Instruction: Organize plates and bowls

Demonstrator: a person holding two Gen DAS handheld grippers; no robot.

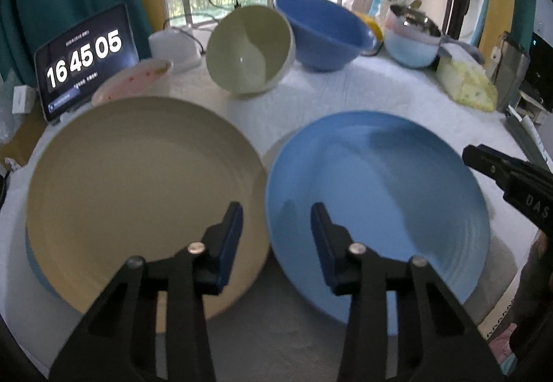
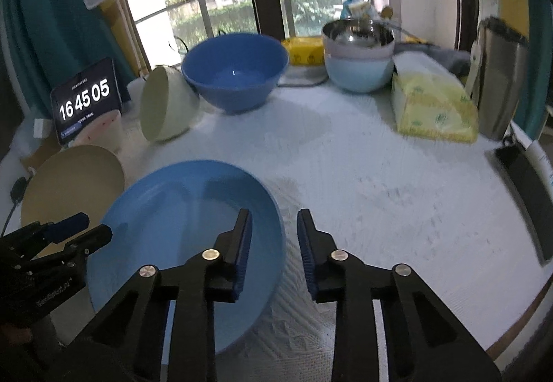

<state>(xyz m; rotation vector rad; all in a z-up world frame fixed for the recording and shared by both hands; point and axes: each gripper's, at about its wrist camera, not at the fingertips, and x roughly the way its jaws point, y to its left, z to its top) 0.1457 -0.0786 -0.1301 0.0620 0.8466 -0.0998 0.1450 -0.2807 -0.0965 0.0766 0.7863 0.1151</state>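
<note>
Seen first from the left wrist: left gripper [image 1: 276,221] held wide and empty, poised over the gap between cream plate [image 1: 138,195] and blue plate [image 1: 376,209], landmark for all else. Cream plate just left of the blue plate, rims nearly touching, with a sliver of another blue dish showing beneath its left edge. Beyond the blue plate, cream bowl [image 1: 250,50] tipped on its side, mouth toward the camera, and blue bowl [image 1: 325,31] upright just beside it. Pale stacked bowls [image 1: 413,39] farther back right of the blue plate; tablet clock [image 1: 84,58] far to the back left. Right gripper [image 1: 511,181] entering past the blue plate's right rim.

Seen next from the right wrist: right gripper [image 2: 273,240] likewise open and holding nothing, fingers straddling the right rim of the blue plate [image 2: 183,243]. Left gripper [image 2: 79,233] low at that plate's left side, over the cream plate [image 2: 69,185]. Cream bowl [image 2: 166,105] and blue bowl [image 2: 235,74] behind the blue plate; tissue pack [image 2: 432,105] well apart to its back right on the white tablecloth [image 2: 380,192].

Likely risks: a shallow pinch on the smooth rim letting the plate slip, the cloth bunching as the plate slides, or the tipped bowl rolling if nudged.
</note>
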